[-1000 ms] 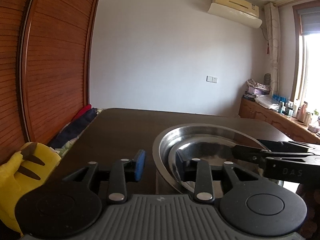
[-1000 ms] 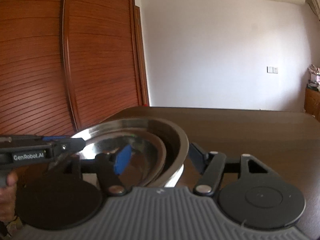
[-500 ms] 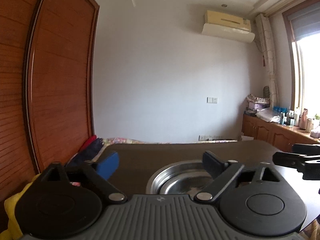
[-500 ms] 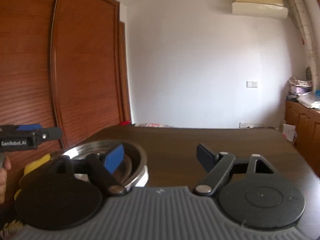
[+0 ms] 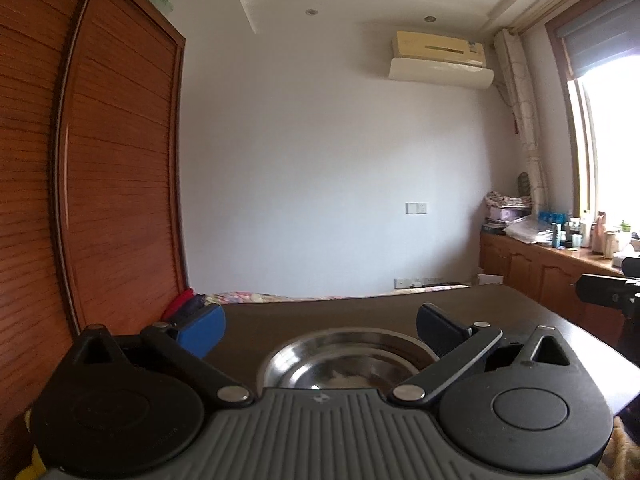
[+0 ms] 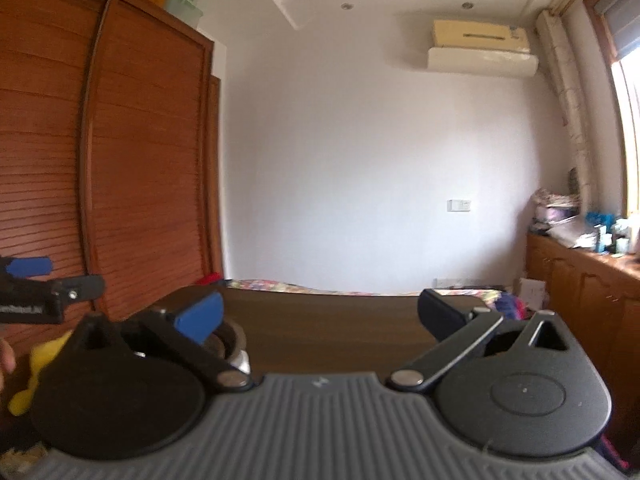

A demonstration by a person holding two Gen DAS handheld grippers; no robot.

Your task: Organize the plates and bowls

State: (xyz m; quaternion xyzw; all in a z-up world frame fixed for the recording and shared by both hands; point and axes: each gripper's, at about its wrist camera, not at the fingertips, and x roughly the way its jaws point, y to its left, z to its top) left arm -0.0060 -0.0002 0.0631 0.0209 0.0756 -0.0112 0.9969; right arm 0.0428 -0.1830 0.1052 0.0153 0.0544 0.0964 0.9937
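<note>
Nested steel bowls (image 5: pixel 348 360) sit on the dark wooden table (image 5: pixel 320 312), a smaller one inside a larger one. In the left wrist view they lie just below and ahead of my left gripper (image 5: pixel 318 330), which is wide open with nothing between its fingers. In the right wrist view only the bowls' rim (image 6: pixel 236 344) shows, behind the blue left pad. My right gripper (image 6: pixel 320 316) has its jaws still opening, with only bare table between them. Each gripper shows at the edge of the other's view: the right gripper (image 5: pixel 608 296) and the left gripper (image 6: pixel 40 296).
A tall wooden wardrobe (image 5: pixel 100 200) runs along the left. A yellow plush toy (image 6: pixel 36 364) lies beside the table at the left. A low cabinet (image 5: pixel 560 272) with bottles and clutter lines the right wall under the window. Bedding (image 6: pixel 312 286) lies beyond the table's far edge.
Both grippers let go of the bowl rims, opened wide, and drew back and upward. The bowls stayed on the table and now look smaller and lower in both views.
</note>
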